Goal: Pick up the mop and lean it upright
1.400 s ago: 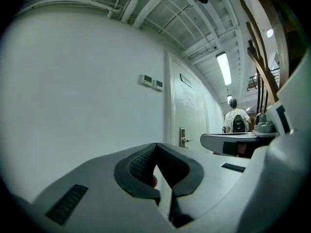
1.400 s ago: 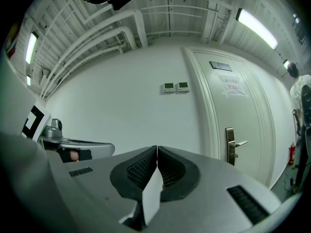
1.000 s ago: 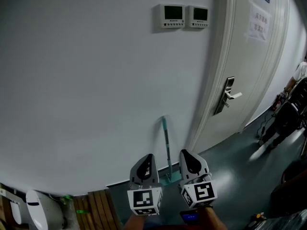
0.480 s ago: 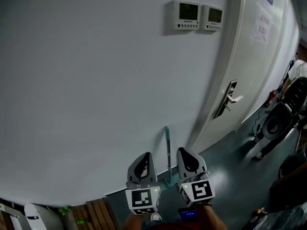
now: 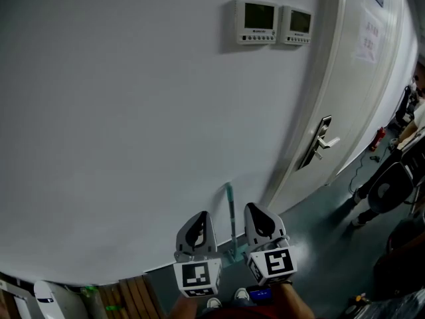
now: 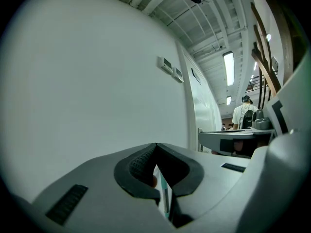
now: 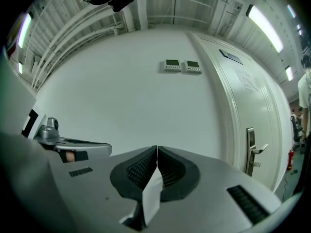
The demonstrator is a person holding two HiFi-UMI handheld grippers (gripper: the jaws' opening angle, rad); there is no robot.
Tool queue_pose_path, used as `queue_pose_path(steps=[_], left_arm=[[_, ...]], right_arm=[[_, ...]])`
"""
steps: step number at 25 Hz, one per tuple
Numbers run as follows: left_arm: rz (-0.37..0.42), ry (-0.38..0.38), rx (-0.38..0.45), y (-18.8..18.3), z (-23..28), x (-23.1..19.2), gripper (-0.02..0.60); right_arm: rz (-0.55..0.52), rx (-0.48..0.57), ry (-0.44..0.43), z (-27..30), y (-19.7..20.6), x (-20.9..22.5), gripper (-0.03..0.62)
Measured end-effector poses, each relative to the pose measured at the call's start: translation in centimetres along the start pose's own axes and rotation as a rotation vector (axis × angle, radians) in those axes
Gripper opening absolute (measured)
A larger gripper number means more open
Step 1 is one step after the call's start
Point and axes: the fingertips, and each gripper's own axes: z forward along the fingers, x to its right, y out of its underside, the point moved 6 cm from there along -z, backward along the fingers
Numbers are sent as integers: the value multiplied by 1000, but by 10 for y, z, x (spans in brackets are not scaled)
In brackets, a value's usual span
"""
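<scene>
Left gripper (image 5: pixel 202 216) and right gripper (image 5: pixel 253 209) stand nearer the mop (image 5: pixel 230 208) than before, jaws together, empty; mop leans upright against wall (image 5: pixel 133 111).

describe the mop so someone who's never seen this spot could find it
Find the white door with the metal lever handle on the right. Left of its frame, the mop stands against the white wall as a thin pole, the only teal thing there, far below the two wall panels.

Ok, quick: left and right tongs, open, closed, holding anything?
Left tongs: closed, holding nothing.
Right tongs: closed, holding nothing.
</scene>
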Motion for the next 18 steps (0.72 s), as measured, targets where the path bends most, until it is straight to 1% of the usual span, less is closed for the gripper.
queue_pose_path(steps=[8, 13, 18], left_arm=[[11, -26, 1, 0, 6, 10, 14], [12, -38, 0, 0, 5, 14, 14], [13, -55, 1, -2, 2, 15, 14]], right_arm=[[6, -6, -34, 4, 6, 11, 18], [-12, -30, -45, 5, 14, 11, 18], [-5, -66, -48, 11, 26, 11, 18]])
